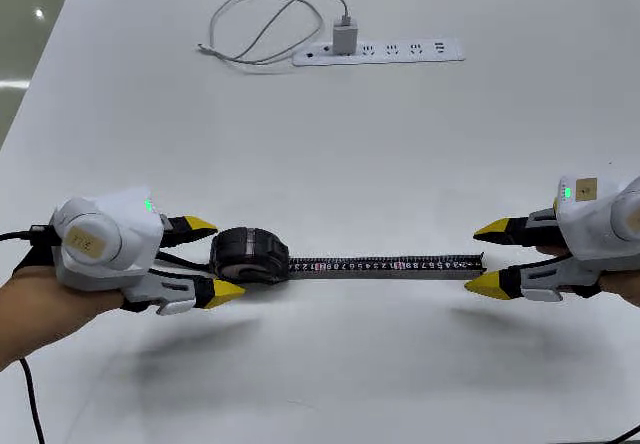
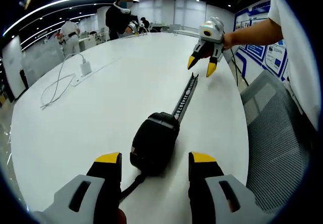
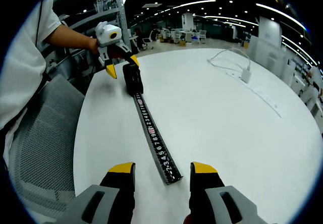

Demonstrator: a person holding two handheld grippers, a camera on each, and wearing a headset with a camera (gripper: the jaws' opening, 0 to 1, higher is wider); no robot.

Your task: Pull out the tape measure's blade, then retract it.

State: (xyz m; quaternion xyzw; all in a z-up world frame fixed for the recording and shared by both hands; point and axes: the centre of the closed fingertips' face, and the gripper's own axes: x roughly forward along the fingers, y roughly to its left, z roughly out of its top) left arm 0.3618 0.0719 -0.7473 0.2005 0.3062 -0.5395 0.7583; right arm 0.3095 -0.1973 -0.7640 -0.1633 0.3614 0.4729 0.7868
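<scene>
head view: the left gripper [image 1: 220, 257] has its jaws spread wide, and the black tape measure case [image 1: 250, 255] sits on the white table [image 1: 400, 164] right at its yellow fingertips, partly between them. the blade [image 1: 385, 265] lies flat on the table, running from the case straight across to the right gripper [image 1: 482, 258]. that gripper's jaws are also spread apart, with the blade's end lying between the tips, not pinched.

left gripper view: the case lies just ahead of the jaws with a gap on each side, neither jaw pressing it. a thin black strap [image 2: 132, 184] trails from the case back between the jaws.

right gripper view: the blade's tip lies just ahead of the jaws, between them, numbers facing up.

well beyond both grippers lie a power strip [image 1: 385, 51], a plugged-in charger [image 1: 345, 36] and its looped cable [image 1: 265, 29].
</scene>
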